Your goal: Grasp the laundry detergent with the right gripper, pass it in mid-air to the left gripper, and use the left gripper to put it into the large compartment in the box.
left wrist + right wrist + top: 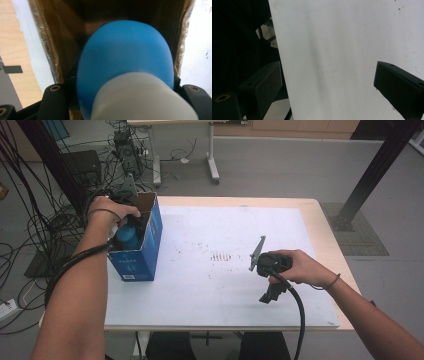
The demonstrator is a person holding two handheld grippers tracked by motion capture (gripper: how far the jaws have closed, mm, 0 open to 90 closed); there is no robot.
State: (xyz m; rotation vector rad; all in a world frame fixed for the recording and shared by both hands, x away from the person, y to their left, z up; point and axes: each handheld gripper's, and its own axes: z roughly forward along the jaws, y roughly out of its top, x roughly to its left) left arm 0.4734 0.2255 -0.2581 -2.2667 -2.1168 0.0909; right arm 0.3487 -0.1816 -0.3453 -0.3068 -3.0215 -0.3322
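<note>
The blue bottle, clamped in the left tongs, is partly inside the box, not yet released; the right tongs gape empty.

1. You can see pale print on the near face of the blue box at the table's left edge, but it is too small and blurred to read.
2. You will find no readable label on the blue bottle inside that box.
</note>
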